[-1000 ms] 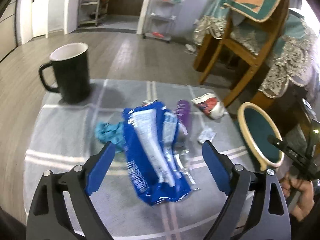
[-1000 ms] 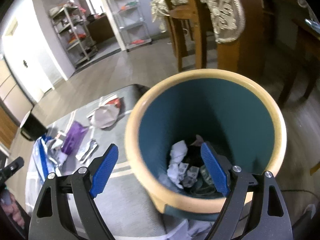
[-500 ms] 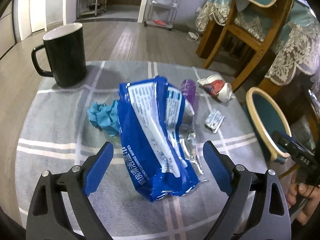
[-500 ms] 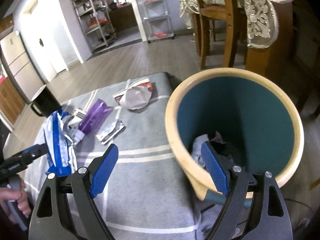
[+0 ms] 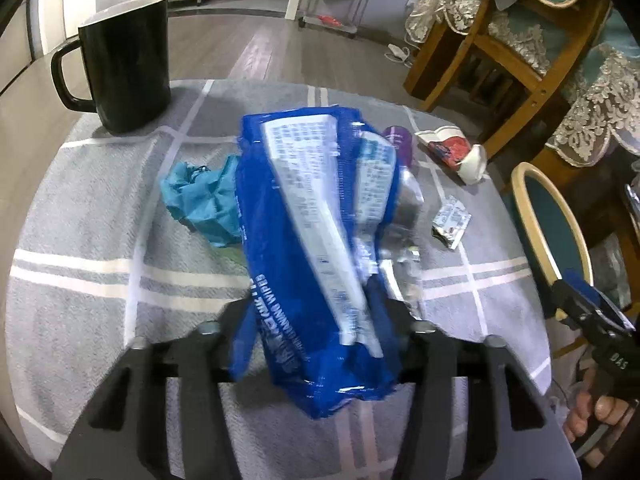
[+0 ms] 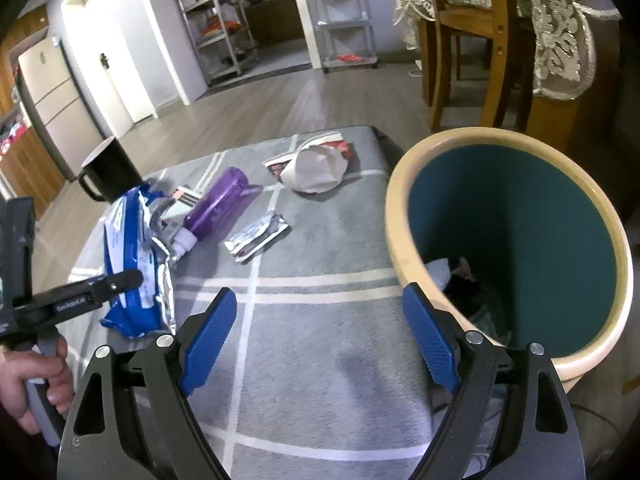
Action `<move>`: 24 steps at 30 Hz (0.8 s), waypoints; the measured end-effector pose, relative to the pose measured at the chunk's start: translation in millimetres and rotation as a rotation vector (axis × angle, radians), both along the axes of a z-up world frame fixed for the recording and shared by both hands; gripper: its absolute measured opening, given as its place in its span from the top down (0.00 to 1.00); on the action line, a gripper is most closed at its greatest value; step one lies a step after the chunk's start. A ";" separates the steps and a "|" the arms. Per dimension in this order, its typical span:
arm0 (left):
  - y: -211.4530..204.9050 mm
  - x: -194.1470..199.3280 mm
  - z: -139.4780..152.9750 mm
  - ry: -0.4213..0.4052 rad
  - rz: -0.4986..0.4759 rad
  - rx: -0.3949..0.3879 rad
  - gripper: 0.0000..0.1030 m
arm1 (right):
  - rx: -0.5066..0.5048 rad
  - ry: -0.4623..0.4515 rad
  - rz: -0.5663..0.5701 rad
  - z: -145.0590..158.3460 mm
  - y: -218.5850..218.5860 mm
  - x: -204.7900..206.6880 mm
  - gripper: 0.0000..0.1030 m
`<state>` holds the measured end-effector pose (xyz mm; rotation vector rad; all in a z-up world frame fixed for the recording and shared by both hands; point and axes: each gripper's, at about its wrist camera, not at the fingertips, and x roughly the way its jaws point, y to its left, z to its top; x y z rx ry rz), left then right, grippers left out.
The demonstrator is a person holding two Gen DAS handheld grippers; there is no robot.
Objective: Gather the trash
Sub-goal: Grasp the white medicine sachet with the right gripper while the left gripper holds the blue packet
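My left gripper (image 5: 316, 320) is shut on the near end of a crumpled blue wipes packet (image 5: 316, 216), which also shows in the right wrist view (image 6: 128, 240). My right gripper (image 6: 320, 340) is open and empty above the grey cloth, just left of the teal trash bin with a cream rim (image 6: 520, 240), which holds some trash. On the cloth lie a teal crumpled wad (image 5: 204, 200), a purple bottle (image 6: 220, 204), a small silver sachet (image 6: 256, 236) and a white and red wrapper (image 6: 316, 164).
A black mug (image 5: 120, 64) stands at the far left corner of the grey checked cloth (image 5: 80, 260). Wooden chairs with lace covers (image 5: 520, 60) stand behind the table on the right. The bin (image 5: 548, 224) sits off the table's right edge.
My left gripper moved forward and closed on the blue packet. My right gripper swung left, away from above the bin toward the table.
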<state>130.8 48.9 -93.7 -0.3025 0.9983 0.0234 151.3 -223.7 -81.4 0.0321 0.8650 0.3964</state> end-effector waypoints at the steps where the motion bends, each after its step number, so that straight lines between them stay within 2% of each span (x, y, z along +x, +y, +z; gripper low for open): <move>1: 0.2 -1.7 1.9 -0.005 -0.001 -0.001 0.68 | -0.001 0.001 0.003 0.1 0.9 -0.1 0.17; 4: 1.5 -7.7 8.2 -0.026 -0.011 -0.030 0.73 | -0.001 0.007 0.012 -1.8 4.1 -0.6 0.17; 15: 15.2 -26.6 54.2 -0.183 0.015 -0.100 0.74 | 0.011 0.044 0.028 -6.5 28.4 11.3 0.17; 21: 15.9 -36.1 64.5 -0.275 0.000 -0.113 0.74 | 0.018 0.098 0.001 -13.5 53.8 33.5 0.17; 24: 17.5 -35.0 63.5 -0.279 0.004 -0.121 0.74 | 0.004 0.117 -0.015 -19.1 65.9 45.4 0.17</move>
